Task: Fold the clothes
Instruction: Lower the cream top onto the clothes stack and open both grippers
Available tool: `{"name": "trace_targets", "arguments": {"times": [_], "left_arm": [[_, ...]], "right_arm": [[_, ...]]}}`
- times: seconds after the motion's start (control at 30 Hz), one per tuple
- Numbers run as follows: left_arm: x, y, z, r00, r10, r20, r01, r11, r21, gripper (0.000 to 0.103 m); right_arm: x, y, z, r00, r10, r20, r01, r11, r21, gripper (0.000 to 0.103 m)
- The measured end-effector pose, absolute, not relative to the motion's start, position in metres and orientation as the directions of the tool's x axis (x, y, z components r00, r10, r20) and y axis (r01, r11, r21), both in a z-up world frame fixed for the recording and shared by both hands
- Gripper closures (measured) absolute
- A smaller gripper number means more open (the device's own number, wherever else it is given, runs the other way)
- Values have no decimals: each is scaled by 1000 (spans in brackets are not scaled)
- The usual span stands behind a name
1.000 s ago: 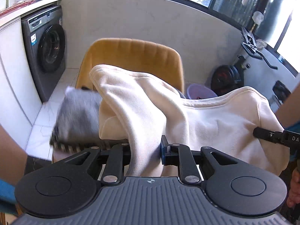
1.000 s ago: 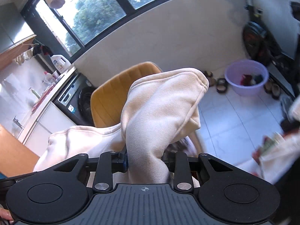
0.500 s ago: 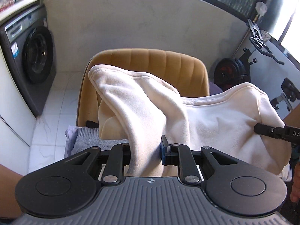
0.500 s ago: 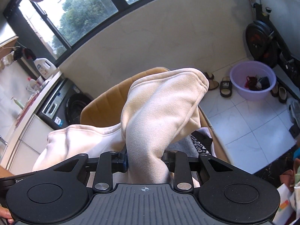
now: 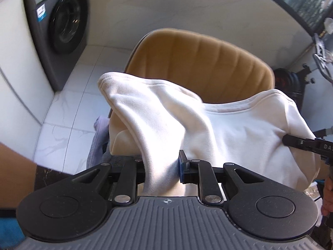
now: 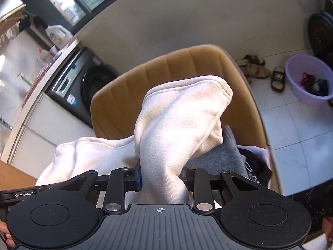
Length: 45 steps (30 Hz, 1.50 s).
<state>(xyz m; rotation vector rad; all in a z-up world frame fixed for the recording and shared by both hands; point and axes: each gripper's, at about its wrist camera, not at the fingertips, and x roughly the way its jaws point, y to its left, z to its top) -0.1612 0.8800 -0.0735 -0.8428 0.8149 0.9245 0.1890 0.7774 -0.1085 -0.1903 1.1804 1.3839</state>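
Both grippers, left gripper (image 5: 161, 166) and right gripper (image 6: 161, 177), pinch bunched cream sweatshirt (image 5: 229, 129) in their jaws above the chair (image 5: 197, 62); uneven lowering could crumple the fold.

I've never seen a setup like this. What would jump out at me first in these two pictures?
Most striking is the cream sweatshirt, bunched and clamped at both ends by the left gripper and right gripper, jaws shut on its cloth. Right behind it stands a mustard-yellow chair with folded grey clothes on its seat. Further back, a dark washing machine sits at the left.
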Motion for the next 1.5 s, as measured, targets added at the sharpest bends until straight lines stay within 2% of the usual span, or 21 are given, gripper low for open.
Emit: {"name": "trace_targets", "arguments": {"times": [0.3, 0.37, 0.43, 0.47, 0.53, 0.63, 0.77, 0.8, 0.87, 0.9, 0.93, 0.97, 1.0, 1.07, 1.17, 1.23, 1.4, 1.5], "left_arm": [[-149, 884, -152, 262, 303, -916, -926, 348, -149, 79], [-153, 887, -154, 293, 297, -909, -918, 354, -180, 76], [-160, 891, -148, 310, 276, -910, -913, 354, -204, 69], [-163, 894, -144, 313, 263, -913, -912, 350, -212, 66], [-180, 895, -125, 318, 284, -904, -918, 330, -219, 52], [-211, 884, -97, 347, 347, -871, -922, 298, -249, 51], [-228, 858, -106, 402, 271, -875, -907, 250, -339, 51], [-232, 851, -108, 416, 252, -874, -902, 237, -361, 51], [-228, 841, -120, 370, 269, -889, -918, 252, -306, 55], [-225, 836, -126, 347, 278, -896, -925, 260, -277, 77], [-223, 835, -127, 326, 297, -898, -931, 268, -249, 87], [-224, 835, -126, 329, 305, -894, -931, 263, -253, 89], [-228, 837, -121, 340, 315, -886, -930, 254, -266, 97], [-236, 841, -110, 362, 336, -869, -926, 237, -294, 97], [-240, 841, -89, 368, 376, -850, -919, 285, -272, 98], [-242, 840, -93, 360, 366, -858, -919, 299, -258, 97], [-243, 827, -147, 323, 262, -909, -929, 273, -251, 97], [-236, 823, -148, 297, 243, -924, -928, 300, -220, 87]], "right_arm": [[191, 790, -191, -220, 523, -823, -830, 343, 440, 74], [192, 791, -204, -209, 529, -823, -820, 363, 442, 71], [196, 789, -203, -204, 538, -818, -800, 389, 456, 59], [200, 786, -199, -201, 547, -813, -783, 408, 469, 56], [214, 771, -182, -182, 586, -789, -747, 439, 499, 44], [232, 736, -160, -155, 626, -764, -726, 453, 518, 42], [241, 696, -156, -161, 621, -767, -699, 477, 533, 42], [239, 689, -162, -167, 611, -774, -690, 489, 534, 42], [233, 680, -174, -148, 608, -780, -675, 514, 529, 48], [231, 677, -179, -135, 620, -773, -660, 526, 537, 63], [230, 675, -183, -135, 640, -756, -631, 533, 564, 85], [231, 673, -184, -147, 660, -737, -589, 540, 601, 93], [229, 672, -179, -144, 676, -722, -567, 542, 620, 95], [223, 670, -161, -125, 705, -698, -570, 525, 633, 96], [214, 662, -131, -124, 730, -672, -599, 485, 638, 97], [214, 655, -123, -113, 726, -678, -603, 492, 628, 97], [223, 643, -174, -75, 614, -786, -595, 605, 529, 96], [217, 644, -185, -47, 573, -818, -627, 620, 471, 92]]}}
